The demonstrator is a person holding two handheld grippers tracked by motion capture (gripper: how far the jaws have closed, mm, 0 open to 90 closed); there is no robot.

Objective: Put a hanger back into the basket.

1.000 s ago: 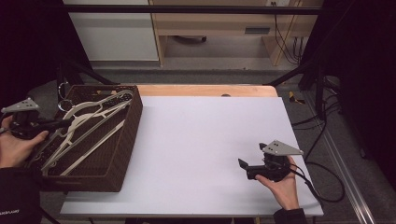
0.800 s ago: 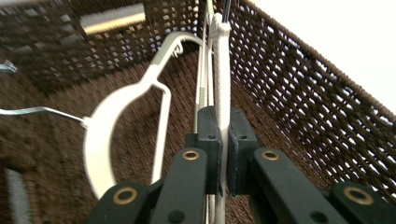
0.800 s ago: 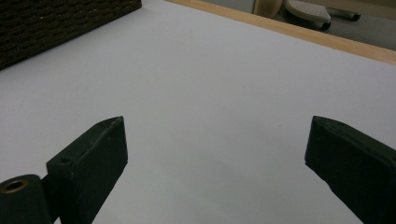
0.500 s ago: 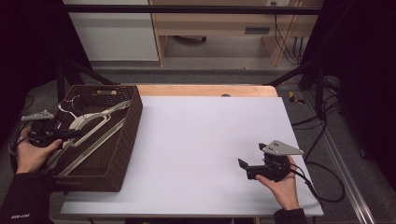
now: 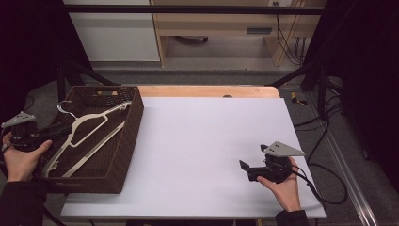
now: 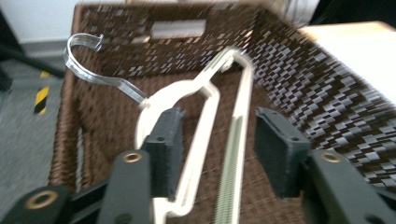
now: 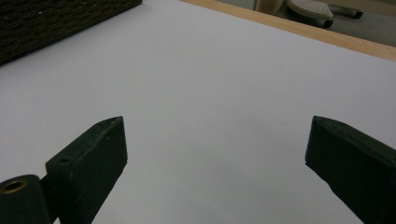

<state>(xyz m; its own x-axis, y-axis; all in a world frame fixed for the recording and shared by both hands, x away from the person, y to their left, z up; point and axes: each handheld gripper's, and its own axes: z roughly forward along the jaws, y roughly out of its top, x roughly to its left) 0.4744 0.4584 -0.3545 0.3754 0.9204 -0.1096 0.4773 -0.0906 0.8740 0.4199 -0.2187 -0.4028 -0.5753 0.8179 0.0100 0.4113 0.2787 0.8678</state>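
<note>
Hanger: a cream-white hanger with a clear hook lies inside the basket, slanting from its near left corner up toward its far right wall; the hook points to the far left, close to the left rim.
Hanger bar: the ribbed lower bar runs beside the shoulder arm; in the left gripper view both pass through the gap between the jaws.
Basket: a dark brown woven basket sits on the left end of the table, with a handle slot in its far wall; the hanger is its one visible content.
Left gripper: the left gripper reaches over the basket's left rim, its jaws straddling the hanger near the neck.
Left jaws: they have just been opening and stand partly spread; the hanger lies between them, and the pads do not press on it.
Left hand: the left hand holds its gripper just outside the basket's left wall.
Right gripper: the right gripper hovers low over the near right part of the table, well apart from basket and hanger, pointing left.
Right jaws: spread wide, with bare table between them.
Right hand: the right hand grips from the near side.
Table: a white table top with a wooden strip along its far edge.
</note>
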